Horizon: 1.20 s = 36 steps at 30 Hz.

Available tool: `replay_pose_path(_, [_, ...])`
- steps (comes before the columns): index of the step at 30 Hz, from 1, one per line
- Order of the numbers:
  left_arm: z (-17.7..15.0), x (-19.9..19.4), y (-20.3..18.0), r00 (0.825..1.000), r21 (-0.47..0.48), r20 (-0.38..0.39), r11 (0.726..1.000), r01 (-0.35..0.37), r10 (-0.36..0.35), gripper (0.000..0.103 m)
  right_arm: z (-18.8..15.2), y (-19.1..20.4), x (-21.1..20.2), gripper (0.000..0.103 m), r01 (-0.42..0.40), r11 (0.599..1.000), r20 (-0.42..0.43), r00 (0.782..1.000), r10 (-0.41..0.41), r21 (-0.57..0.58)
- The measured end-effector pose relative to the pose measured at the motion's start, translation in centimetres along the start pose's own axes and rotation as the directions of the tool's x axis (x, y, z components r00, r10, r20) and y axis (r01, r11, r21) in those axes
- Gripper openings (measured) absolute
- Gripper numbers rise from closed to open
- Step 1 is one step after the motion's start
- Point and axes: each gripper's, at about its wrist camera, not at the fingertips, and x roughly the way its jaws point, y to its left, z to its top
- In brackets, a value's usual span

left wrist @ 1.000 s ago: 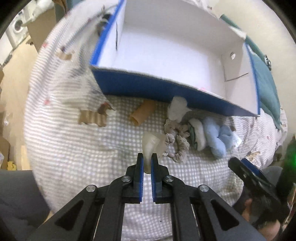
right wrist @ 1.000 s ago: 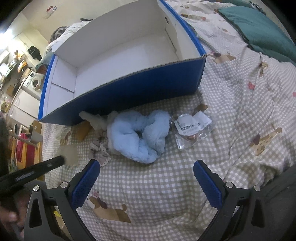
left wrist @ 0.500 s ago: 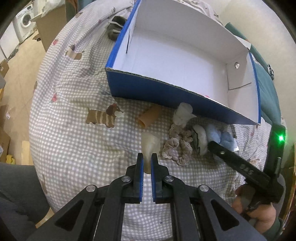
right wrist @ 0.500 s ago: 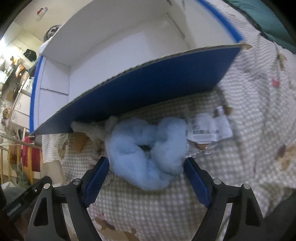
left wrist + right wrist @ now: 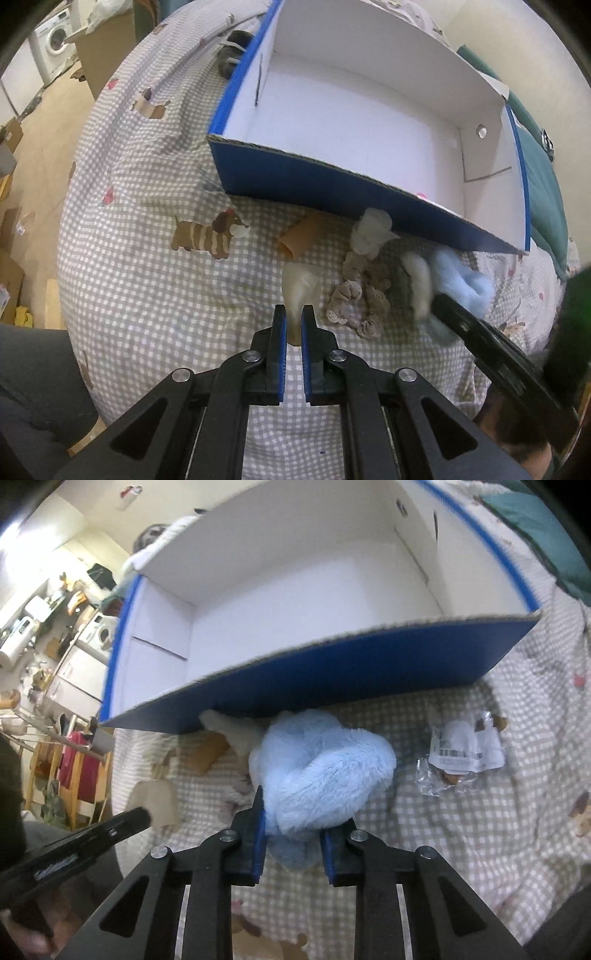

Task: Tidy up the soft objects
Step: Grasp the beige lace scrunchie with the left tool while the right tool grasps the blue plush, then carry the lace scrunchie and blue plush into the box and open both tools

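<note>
The left gripper (image 5: pixel 291 325) pinches a thin, pale sheer sock (image 5: pixel 301 286) between nearly shut jaws, low over the checked bedspread (image 5: pixel 147 288). Just beside it lie beige lace socks (image 5: pixel 356 302) – perhaps a pair, the tangle is hard to read. Further right, the right gripper (image 5: pixel 291 834) is closing its jaws on the fluffy blue sock (image 5: pixel 321 771), which sits against the blue-sided box (image 5: pixel 332 672) – a crumpled labelled wrapper (image 5: pixel 461 757) lies near.

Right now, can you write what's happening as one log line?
left claw: shut on beige cloth | right claw: closing on fluffy blue sock | box: empty
</note>
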Motion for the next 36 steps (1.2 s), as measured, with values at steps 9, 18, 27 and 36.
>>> replay_pose_path(9, [-0.5, -0.7, 0.4, 0.999, 0.011, 0.033, 1.0, -0.028, 0.028, 0.007, -1.9, 1.0, -3.4, 0.026, -0.004, 0.999, 0.05, 0.999, 0.005, -0.035])
replay_pose_path(18, [-1.1, -2.8, 0.7, 0.99, 0.034, 0.128, 0.997, -0.067, 0.062, 0.007, -2.7, 1.0, -5.7, 0.026, -0.044, 0.998, 0.084, 0.995, 0.046, -0.036])
replay_pose_path(27, [-1.0, -5.6, 0.9, 0.966, 0.0, 0.247, 0.997, -0.073, 0.071, 0.007, -3.2, 0.1, -9.1, 0.026, -0.109, 0.994, 0.156, 0.981, 0.111, -0.025])
replay_pose_path(36, [0.3, -6.7, 0.9, 0.958, -0.027, 0.274, 0.996, -0.084, 0.088, 0.007, -2.4, 0.9, -10.6, 0.026, -0.115, 0.991, 0.199, 0.972, 0.128, -0.075])
